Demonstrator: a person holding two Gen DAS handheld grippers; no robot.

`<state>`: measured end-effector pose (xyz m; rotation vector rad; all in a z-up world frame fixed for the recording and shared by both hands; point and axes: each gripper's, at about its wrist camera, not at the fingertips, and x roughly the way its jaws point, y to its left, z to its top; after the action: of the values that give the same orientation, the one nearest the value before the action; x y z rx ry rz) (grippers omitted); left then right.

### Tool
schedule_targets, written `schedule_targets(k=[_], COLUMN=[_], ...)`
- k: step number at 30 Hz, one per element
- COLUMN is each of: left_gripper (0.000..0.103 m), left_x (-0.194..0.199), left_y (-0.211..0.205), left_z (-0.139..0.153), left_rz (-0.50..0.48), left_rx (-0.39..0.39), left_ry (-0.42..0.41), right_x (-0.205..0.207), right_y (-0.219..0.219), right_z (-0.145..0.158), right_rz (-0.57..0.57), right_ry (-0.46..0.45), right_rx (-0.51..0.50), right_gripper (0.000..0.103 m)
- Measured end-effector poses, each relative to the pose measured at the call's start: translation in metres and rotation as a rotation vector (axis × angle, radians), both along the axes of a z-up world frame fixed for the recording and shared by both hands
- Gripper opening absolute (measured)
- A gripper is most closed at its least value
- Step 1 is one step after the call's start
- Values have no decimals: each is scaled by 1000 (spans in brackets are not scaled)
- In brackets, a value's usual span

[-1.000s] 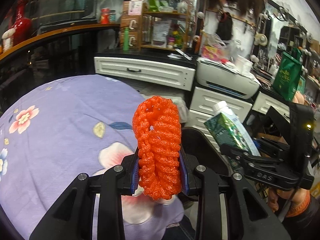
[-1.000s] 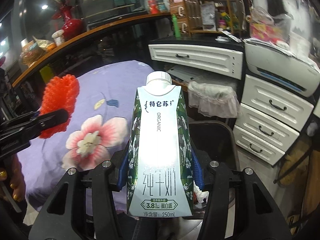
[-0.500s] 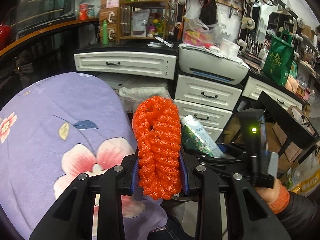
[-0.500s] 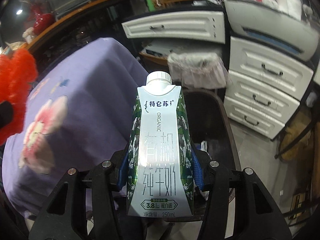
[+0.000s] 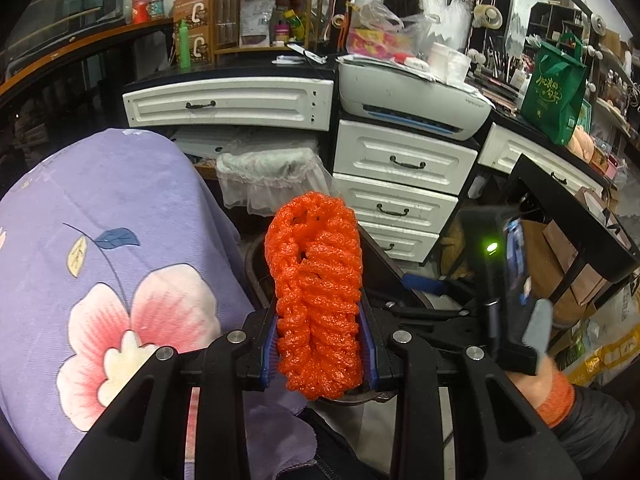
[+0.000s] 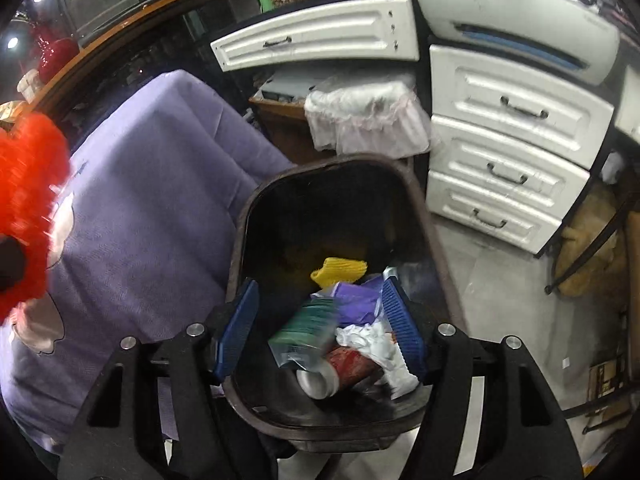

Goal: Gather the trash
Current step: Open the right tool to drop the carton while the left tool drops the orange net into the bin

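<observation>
My left gripper [image 5: 319,344] is shut on an orange foam net [image 5: 314,292] and holds it upright beside the purple tablecloth; the net also shows at the left edge of the right wrist view [image 6: 28,216]. My right gripper [image 6: 320,328] is open and empty, directly above a dark brown trash bin [image 6: 256,200]. The green milk carton [image 6: 306,334] is blurred below the jaws, inside the bin among other trash. The right gripper body shows in the left wrist view [image 5: 504,296], over the bin rim [image 5: 252,264].
The bin holds a red can [image 6: 340,370], white paper [image 6: 372,344], purple wrap [image 6: 356,300] and a yellow net [image 6: 340,270]. A flowered purple tablecloth [image 5: 100,240] lies left. White drawers [image 6: 504,160], a lined bin [image 6: 368,116] and a printer [image 5: 412,96] stand behind.
My right gripper tilted down over the bin and opened; the milk carton left it and dropped into the bin. My left gripper swung right toward the bin, still holding the orange net.
</observation>
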<state>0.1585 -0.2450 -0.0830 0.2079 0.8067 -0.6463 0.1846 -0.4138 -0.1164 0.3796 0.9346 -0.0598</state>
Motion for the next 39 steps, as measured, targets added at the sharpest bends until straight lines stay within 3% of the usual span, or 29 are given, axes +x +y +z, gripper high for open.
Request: schedule_targets(k=[15,29,34,39], left_gripper=[32,36,62,79], left_x=[13,19,22,20], left_y=[-36,-68,-66,-63], left_z=[-21,-40,-41,-38], left_rz=[-61,-92,-88,-99], left_rx=[65,121,118,112], left_ry=[40,50,47,32], right_x=[-52,-72,-72,-72], right_y=[-39,-50,-48,-47], right_z=[74,113,116,119], right_rz=[-118,-164,-163,-163], right_ry=[-154,-235,-240,-244], right_rx=[-144,-189,-184,-173], right_gripper=[75,78,79,79])
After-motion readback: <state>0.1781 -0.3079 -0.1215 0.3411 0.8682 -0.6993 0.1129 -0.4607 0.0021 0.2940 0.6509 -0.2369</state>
